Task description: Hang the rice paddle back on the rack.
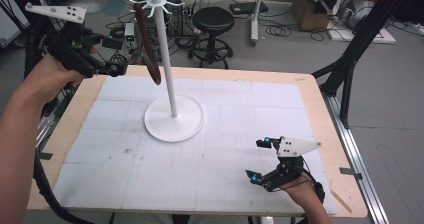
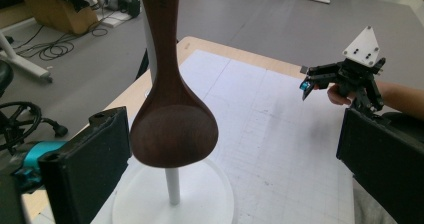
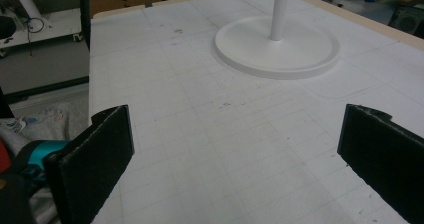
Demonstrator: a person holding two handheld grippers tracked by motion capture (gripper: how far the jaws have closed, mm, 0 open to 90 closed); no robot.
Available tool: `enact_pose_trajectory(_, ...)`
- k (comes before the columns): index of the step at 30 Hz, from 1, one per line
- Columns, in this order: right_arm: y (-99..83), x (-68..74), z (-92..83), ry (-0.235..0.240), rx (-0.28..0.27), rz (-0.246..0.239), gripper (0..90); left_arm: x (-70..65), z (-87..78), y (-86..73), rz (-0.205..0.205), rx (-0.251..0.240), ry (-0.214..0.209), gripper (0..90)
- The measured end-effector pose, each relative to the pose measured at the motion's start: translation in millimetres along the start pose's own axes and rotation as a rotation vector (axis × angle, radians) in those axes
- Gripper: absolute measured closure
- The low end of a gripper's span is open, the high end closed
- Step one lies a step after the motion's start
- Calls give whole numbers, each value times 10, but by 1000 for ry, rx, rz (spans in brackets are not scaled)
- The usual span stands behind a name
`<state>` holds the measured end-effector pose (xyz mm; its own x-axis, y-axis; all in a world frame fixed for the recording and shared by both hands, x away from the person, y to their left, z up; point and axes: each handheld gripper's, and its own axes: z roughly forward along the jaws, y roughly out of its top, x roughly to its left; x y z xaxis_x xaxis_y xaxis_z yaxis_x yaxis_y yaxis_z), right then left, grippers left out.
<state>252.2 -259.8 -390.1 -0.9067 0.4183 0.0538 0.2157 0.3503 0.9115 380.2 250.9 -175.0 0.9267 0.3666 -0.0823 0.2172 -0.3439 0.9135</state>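
Note:
A dark brown wooden spoon (image 1: 146,41) hangs bowl-down from a hook at the top of the white stand (image 1: 167,64), whose round base (image 1: 174,120) sits on the mat. My left gripper (image 1: 119,65), held up at the table's far left, points at the spoon. In the left gripper view the spoon's bowl (image 2: 172,129) hangs between the wide-apart jaws of this gripper (image 2: 232,126), and neither pad touches it. My right gripper (image 1: 257,160) rests low at the near right, open with nothing in it. Its jaws (image 3: 235,134) frame bare mat, with the stand's base (image 3: 277,46) beyond. It also shows from the left gripper (image 2: 306,80).
A white gridded mat (image 1: 235,134) covers most of the wooden table (image 1: 320,109). Beyond the far edge stand a black stool (image 1: 213,21), cables and cardboard boxes (image 1: 307,4). A black frame leg (image 1: 350,59) rises at the right.

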Motion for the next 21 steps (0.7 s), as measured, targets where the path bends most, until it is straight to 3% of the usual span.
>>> enact_pose_trajectory(13, 7, 6, 1, -6, -5, -1, 3, -69, -73, -216, -11, -35, 2, 17)
enact_pose_trajectory(21, 14, 12, 2, -8, -9, -8, 3, -152, -84, -350, 2, -54, -2, 17)
